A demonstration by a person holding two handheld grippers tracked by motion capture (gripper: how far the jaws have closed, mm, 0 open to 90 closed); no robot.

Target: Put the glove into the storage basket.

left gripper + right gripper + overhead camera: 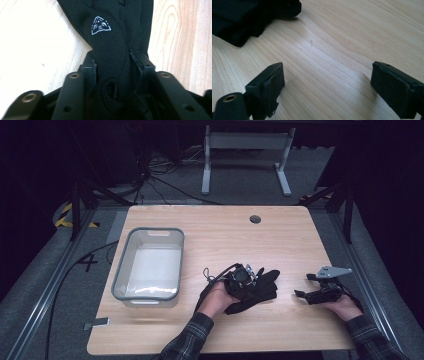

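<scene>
Left hand-held gripper (112, 72) is clamped on the black glove (110, 37) mid-frame; right hand-held gripper (327, 87) gapes empty. Grey bin (125, 270) sits centre-left on the counter (280, 240), nothing between.

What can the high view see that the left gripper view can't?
The high view alone has the grey bin on the table, the right gripper with jaws apart over bare wood, and both plaid sleeves. The left gripper view alone has the white triangle logo on the black glove, with the pads squeezing the fabric. Both have the left gripper, glove and wood.
</scene>
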